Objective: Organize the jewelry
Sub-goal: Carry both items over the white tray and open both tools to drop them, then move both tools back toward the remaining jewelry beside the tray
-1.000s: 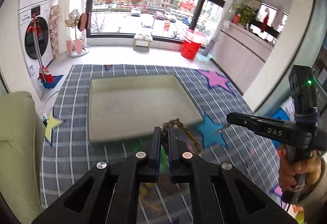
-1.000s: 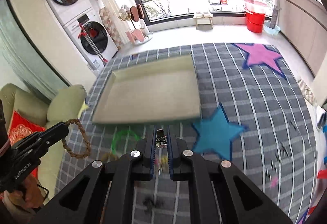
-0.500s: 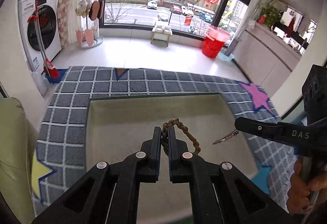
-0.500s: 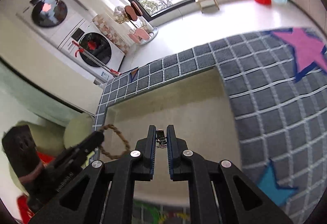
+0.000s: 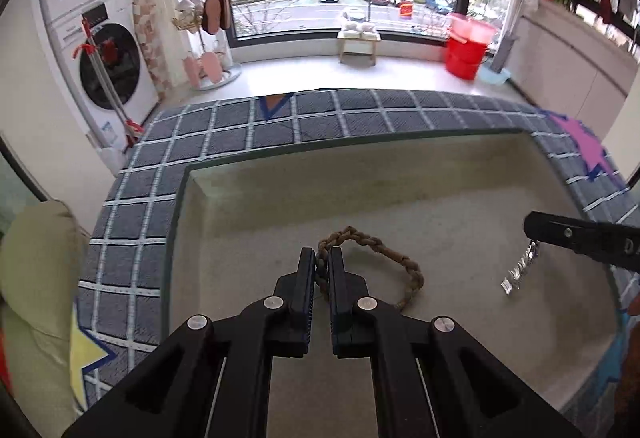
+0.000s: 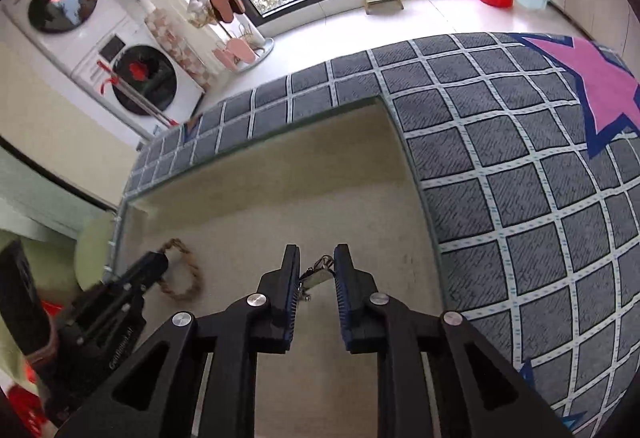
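Observation:
A cream tray (image 5: 400, 174) lies on the grey checked rug. My left gripper (image 5: 323, 258) is shut on a brown beaded bracelet (image 5: 404, 266), whose loop hangs low over the tray floor. It also shows in the right wrist view (image 6: 188, 274) beside the left gripper (image 6: 154, 266). My right gripper (image 6: 317, 258) has parted its jaws, and a silver chain piece (image 6: 316, 276) sits between them over the tray (image 6: 320, 166). In the left wrist view the chain (image 5: 520, 270) dangles from the right gripper (image 5: 534, 230).
The grey checked rug (image 6: 520, 166) with a pink star (image 6: 600, 86) surrounds the tray. A pale green cushion (image 5: 36, 258) lies at the left. Washing machines (image 5: 104, 70), a shoe rack (image 5: 208, 50) and red buckets (image 5: 466, 50) stand by the window.
Both grippers have come down over the tray, which fills more of each view. My right gripper's jaws have spread apart around the chain. The left stays shut on the bracelet.

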The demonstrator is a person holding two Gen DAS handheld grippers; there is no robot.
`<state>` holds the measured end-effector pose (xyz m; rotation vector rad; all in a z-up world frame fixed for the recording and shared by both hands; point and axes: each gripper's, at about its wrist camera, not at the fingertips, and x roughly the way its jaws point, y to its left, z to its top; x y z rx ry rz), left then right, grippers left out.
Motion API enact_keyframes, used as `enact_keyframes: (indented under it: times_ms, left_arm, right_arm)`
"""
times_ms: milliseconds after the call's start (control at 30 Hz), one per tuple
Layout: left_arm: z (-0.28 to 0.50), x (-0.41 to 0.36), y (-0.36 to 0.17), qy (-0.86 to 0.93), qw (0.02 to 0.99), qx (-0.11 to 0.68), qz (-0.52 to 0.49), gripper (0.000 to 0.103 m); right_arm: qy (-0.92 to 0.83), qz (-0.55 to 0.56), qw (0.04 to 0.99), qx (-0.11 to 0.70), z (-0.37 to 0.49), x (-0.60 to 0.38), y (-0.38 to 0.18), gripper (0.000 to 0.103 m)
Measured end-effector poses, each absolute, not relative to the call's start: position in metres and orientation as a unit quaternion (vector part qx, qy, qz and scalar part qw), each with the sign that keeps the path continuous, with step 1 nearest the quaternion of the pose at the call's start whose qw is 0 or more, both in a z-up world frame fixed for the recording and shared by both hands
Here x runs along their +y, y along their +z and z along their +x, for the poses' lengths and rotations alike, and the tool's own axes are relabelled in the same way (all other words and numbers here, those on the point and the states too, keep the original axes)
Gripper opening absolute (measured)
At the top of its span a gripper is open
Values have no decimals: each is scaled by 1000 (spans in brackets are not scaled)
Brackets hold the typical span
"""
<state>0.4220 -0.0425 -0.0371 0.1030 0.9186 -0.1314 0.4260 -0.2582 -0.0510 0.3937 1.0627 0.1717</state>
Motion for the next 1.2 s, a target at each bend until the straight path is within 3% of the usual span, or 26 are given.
enact_keyframes:
  times_ms: [67,200,367,400,433,467,700,800,867,900,1200]
  left_arm:
    - [419,-45,-35,-54,896,436,60,20]
    - [414,-46,-32,-48,902,424,70,20]
    - [405,-40,-24,-57,908,412,54,22]
    - [406,-39,-23,-58,909,410,52,28]
    - [406,-38,-22,-55,910,408,49,76]
    - [405,-36,-20,-45,912,405,46,103]
    - [401,-30,-8,-29,925,377,41,103]
    - [381,-29,5,-36,933,356,44,103]
    - [370,-27,11,-51,932,357,39,103]
    - [363,-24,14,-59,931,359,34,103]
    - [291,-7,26,-73,922,380,16,103]
  right_arm:
    - [77,158,844,507,425,-252,-51,27]
    - [78,114,855,500,420,-238,-42,52]
    - [76,109,869,477,408,-238,-23,56]
    - [75,108,871,474,406,-238,-21,58]
    - [72,108,873,470,403,-241,-17,59]
    - [69,108,875,468,401,-240,-15,59]
    - [49,110,881,458,391,-246,-6,62]
    - [46,112,889,441,378,-249,2,90]
    - [48,114,898,422,367,-249,9,93]
    - [47,114,901,415,362,-246,12,103]
    - [58,127,912,387,305,-248,58,103]
